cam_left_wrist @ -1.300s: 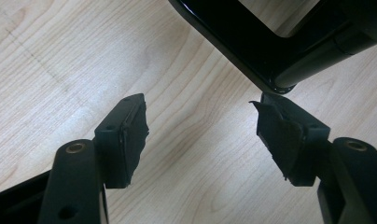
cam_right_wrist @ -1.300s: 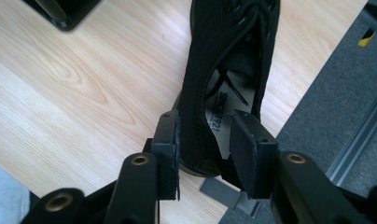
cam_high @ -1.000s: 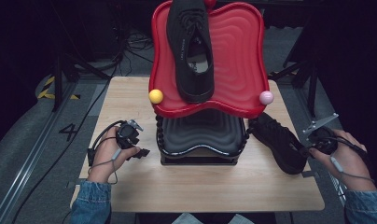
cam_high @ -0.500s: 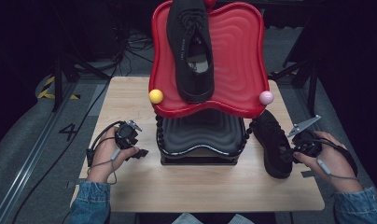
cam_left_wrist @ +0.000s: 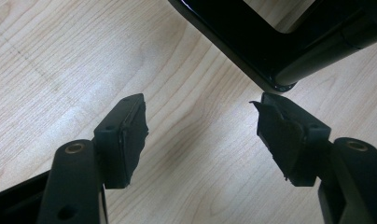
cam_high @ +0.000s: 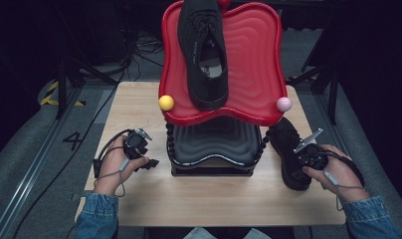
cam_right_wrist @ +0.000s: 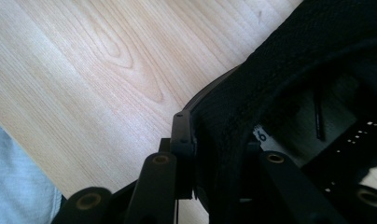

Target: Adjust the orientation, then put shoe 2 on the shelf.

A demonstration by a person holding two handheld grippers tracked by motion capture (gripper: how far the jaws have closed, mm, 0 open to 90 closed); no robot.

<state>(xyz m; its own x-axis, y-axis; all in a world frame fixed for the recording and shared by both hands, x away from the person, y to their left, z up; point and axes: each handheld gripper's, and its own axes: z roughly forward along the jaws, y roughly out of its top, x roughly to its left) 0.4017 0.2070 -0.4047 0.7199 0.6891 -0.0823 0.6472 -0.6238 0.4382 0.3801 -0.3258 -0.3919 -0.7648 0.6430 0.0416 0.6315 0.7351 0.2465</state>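
On the pale wooden table [cam_high: 139, 109] stands a two-tier shoe rack: a glossy red wavy-edged plastic upper tray [cam_high: 253, 64] above a black ribbed plastic lower tray [cam_high: 214, 144]. A black knit lace-up shoe [cam_high: 204, 50] lies on the red tray, its length running away from the person and its opening facing up. A small yellow ball knob [cam_high: 166, 103] sits at the red tray's near left corner and a small pink ball knob [cam_high: 283, 104] at its near right corner.

A second black knit shoe [cam_high: 287, 149] rests on the table just right of the black tray, beneath the pink knob. The right gripper [cam_high: 308, 158], held in the person's right hand [cam_high: 338, 172], is at the near end of this shoe. In the right gripper view its jaws straddle the shoe's collar wall [cam_right_wrist: 233, 116]: one jaw lies outside against the knit and the other inside the opening, pressed on the fabric. The jaws have just been closing, with the collar between them. The insole and a size label show inside the opening.

The left gripper [cam_high: 139, 149], held in the left hand [cam_high: 112, 169], rests low over the table left of the black tray. In the left gripper view its jaws stand wide apart with bare wood between them, and a corner of the rack's black base [cam_left_wrist: 252, 51] lies just beyond the fingertips.
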